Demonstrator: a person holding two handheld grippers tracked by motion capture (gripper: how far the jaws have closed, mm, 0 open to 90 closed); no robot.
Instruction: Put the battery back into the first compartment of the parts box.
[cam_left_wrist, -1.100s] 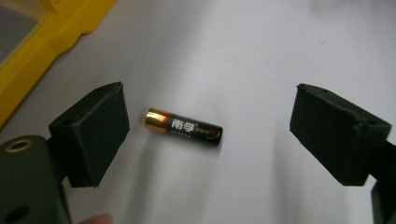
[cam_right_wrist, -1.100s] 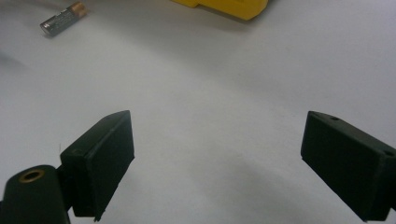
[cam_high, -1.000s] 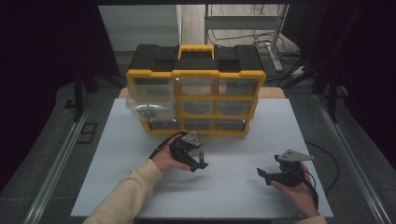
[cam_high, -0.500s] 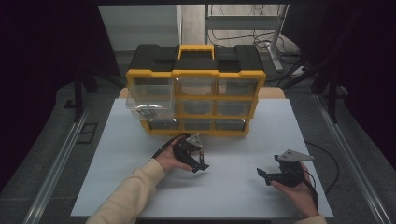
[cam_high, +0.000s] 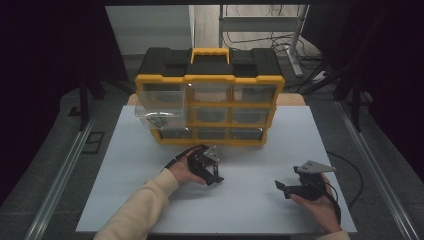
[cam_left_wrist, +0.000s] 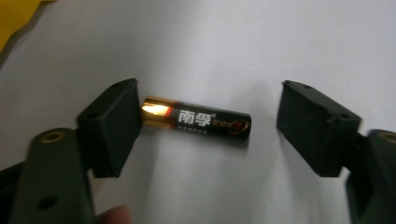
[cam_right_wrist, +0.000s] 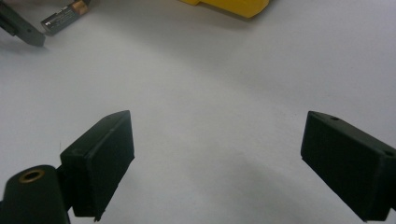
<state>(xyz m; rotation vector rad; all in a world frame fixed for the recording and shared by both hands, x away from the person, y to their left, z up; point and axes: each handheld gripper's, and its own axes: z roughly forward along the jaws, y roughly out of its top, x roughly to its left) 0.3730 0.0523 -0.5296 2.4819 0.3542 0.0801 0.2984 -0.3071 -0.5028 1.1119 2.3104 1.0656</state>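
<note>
**Jaws closing in on a battery lying flat on the mat**

The jaws of the left gripper (cam_left_wrist: 208, 126) stand apart and have just been closing, with a battery (cam_left_wrist: 196, 122) lying between them. One pad (cam_left_wrist: 112, 126) is touching or all but touching the gold end; the other pad (cam_left_wrist: 317, 126) is clear of the dark end, so nothing is clamped yet. The right gripper (cam_right_wrist: 215, 158) has its jaws spread wide over bare mat, holding nothing.

In the high view the left gripper (cam_high: 210, 167) sits near the centre of the white mat (cam_high: 260, 210), at about 6 o'clock from the yellow and black drawer organiser (cam_high: 210, 105); the battery lies under it. The right gripper (cam_high: 300, 185) rests at about 4 o'clock from the left one, well apart. A clear drawer (cam_high: 157, 107) stands pulled out at the organiser's 9 o'clock side.

The battery is a small, rigid metal cylinder with a glossy wrapper, probably fairly light but dense for its size. It should not crush, yet it can roll or squirt out of a glancing pinch. As lined up, the jaws would take it end to end, which offers little contact; a firm, centred squeeze along its axis looks needed, or a grip across the middle of the barrel instead.
</note>
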